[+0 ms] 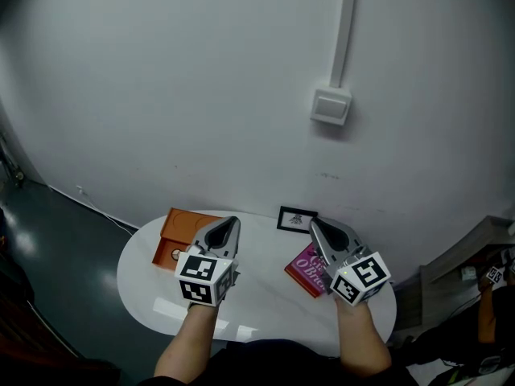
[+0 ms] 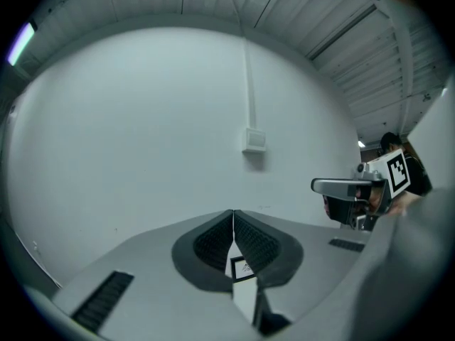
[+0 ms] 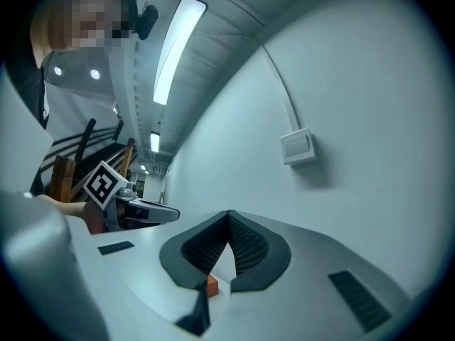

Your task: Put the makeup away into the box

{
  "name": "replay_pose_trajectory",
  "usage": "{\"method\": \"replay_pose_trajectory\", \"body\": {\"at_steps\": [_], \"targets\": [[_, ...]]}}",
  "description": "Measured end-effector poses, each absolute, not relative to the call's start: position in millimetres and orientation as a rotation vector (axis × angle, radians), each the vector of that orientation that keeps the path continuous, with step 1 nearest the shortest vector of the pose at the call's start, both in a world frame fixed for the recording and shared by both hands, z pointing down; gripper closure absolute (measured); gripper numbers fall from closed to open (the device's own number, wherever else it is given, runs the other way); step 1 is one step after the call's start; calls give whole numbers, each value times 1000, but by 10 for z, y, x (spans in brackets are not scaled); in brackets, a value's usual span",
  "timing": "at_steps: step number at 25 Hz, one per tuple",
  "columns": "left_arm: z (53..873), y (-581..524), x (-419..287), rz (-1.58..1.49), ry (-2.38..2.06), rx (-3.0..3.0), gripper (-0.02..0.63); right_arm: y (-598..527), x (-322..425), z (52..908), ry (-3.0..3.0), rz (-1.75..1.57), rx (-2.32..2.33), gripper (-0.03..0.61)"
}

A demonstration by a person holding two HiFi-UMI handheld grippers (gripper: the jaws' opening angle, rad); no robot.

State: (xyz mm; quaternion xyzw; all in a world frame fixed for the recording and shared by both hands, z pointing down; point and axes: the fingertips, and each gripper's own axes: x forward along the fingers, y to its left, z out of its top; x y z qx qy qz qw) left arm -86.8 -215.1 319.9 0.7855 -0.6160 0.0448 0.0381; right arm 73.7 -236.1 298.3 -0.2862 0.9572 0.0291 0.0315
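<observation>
An orange box (image 1: pixel 181 233) lies closed on the left of the white oval table (image 1: pixel 265 304), with a small round thing (image 1: pixel 176 254) at its near edge. My left gripper (image 1: pixel 233 223) hovers over the box's right end, jaws shut with nothing between them. My right gripper (image 1: pixel 315 227) hangs over a pink book (image 1: pixel 306 270), also shut and empty. In the left gripper view the pads meet at the gripper's (image 2: pixel 233 222) tip, and a small framed picture (image 2: pixel 242 268) shows below them. In the right gripper view the gripper (image 3: pixel 228 222) is shut, with a corner of the orange box (image 3: pixel 212 284) beneath.
A black-framed picture (image 1: pixel 297 219) lies at the table's far edge between the grippers. A white wall stands close behind, with a switch box (image 1: pixel 331 106) and a conduit above it. Stairs (image 1: pixel 467 256) are to the right, dark floor (image 1: pixel 56 248) to the left.
</observation>
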Motion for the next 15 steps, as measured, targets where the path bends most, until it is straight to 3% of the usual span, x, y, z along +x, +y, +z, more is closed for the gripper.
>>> {"method": "replay_pose_trajectory", "body": {"at_steps": [15], "targets": [[3167,-2175,-915,137,-1889,2405,598,-2362,720,2996,2943,107,-916,545]]}}
